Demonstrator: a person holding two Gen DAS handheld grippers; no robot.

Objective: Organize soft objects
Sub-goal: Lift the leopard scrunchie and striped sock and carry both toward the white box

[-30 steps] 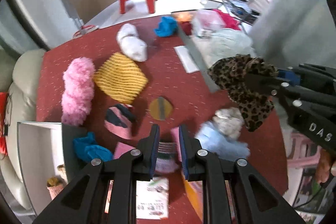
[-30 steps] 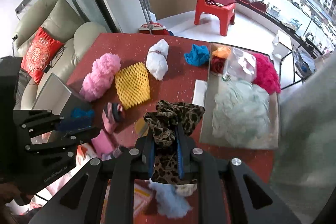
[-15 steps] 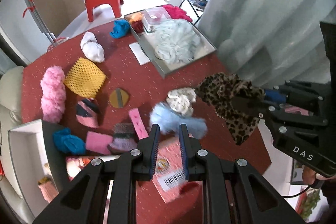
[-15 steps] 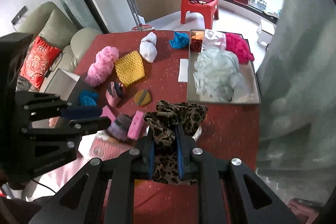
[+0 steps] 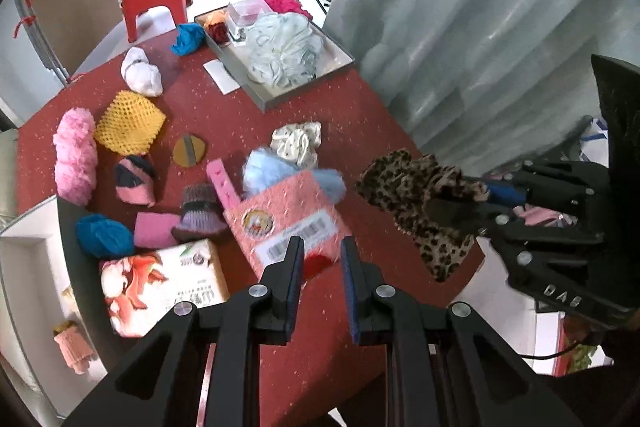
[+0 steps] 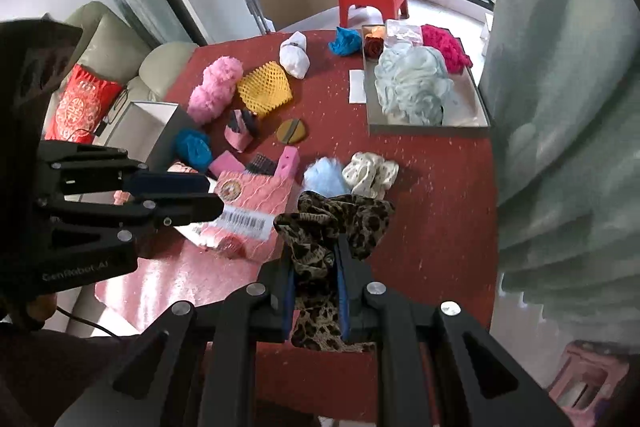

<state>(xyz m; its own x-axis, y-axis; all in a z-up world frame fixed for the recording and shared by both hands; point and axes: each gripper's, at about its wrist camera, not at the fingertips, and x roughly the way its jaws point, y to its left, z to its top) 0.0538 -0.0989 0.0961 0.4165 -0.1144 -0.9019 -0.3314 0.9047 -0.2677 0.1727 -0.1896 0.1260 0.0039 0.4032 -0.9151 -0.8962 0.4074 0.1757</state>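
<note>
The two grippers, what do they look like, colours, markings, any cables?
Both are black, angular frames with silver screws and blue pads inside the fingers. The left gripper carries pale "GenRobot.AI" lettering on its side, with a thin dark cable trailing below it. The right gripper shows pale lettering too, seen upside down and partly cut off.

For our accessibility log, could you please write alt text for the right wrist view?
The right gripper is shut on a leopard-print scrunchie above a red table strewn with soft items; the left gripper hovers open over a pink packet.
</note>
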